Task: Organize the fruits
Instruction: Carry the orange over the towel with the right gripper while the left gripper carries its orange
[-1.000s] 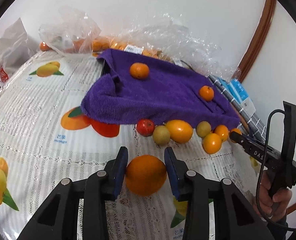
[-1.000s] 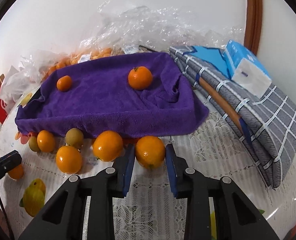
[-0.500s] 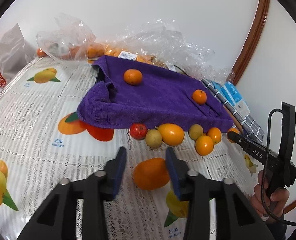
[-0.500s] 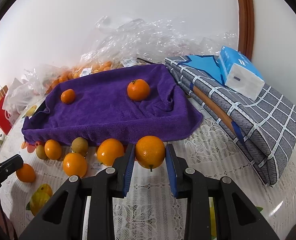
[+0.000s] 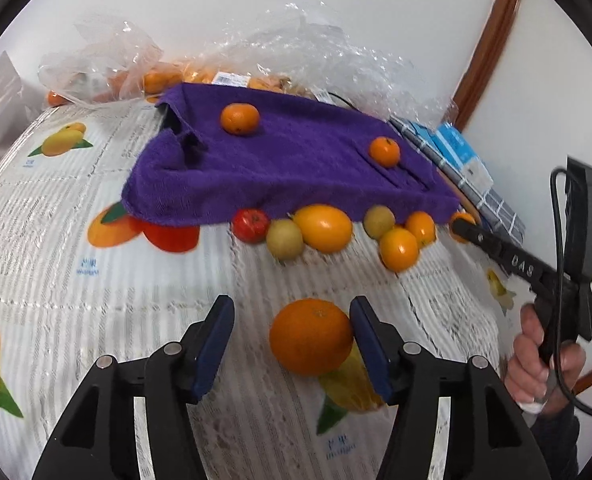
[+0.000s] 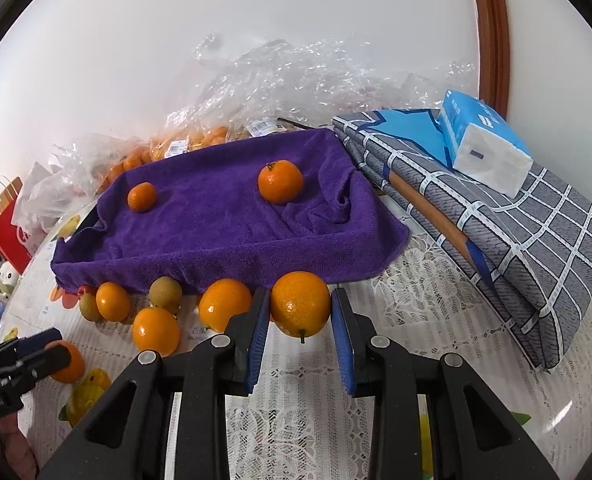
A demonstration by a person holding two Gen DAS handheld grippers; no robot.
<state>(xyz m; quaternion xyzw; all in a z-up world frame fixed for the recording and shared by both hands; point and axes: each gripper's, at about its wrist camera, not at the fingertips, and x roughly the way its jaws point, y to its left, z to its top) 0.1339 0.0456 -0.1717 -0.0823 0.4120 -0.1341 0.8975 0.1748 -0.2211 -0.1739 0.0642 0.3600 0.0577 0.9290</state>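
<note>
My left gripper [image 5: 292, 336] is open, its jaws wide apart. A large orange [image 5: 311, 336] lies on the tablecloth between them, against the right finger. My right gripper [image 6: 300, 322] is shut on an orange [image 6: 300, 305] and holds it above the table in front of the purple towel tray [image 6: 232, 248]. Two mandarins [image 6: 280, 181] [image 6: 141, 197] lie on the towel. A row of loose fruit lies along the tray's front edge: oranges [image 6: 224, 309], brownish round fruits [image 6: 165, 291], a red one [image 5: 250, 225] and a yellow-orange one [image 5: 323, 227].
Plastic bags of oranges [image 6: 184, 144] are piled behind the tray by the wall. A folded grey checked cloth [image 6: 495, 224] with a tissue pack [image 6: 479, 148] lies to the right. A red paper bag [image 6: 8, 232] stands far left. The tablecloth [image 5: 56, 240] shows printed fruit.
My left gripper has opened and let go of the large orange, which now rests on the tablecloth. My right gripper has lifted its orange off the table.
</note>
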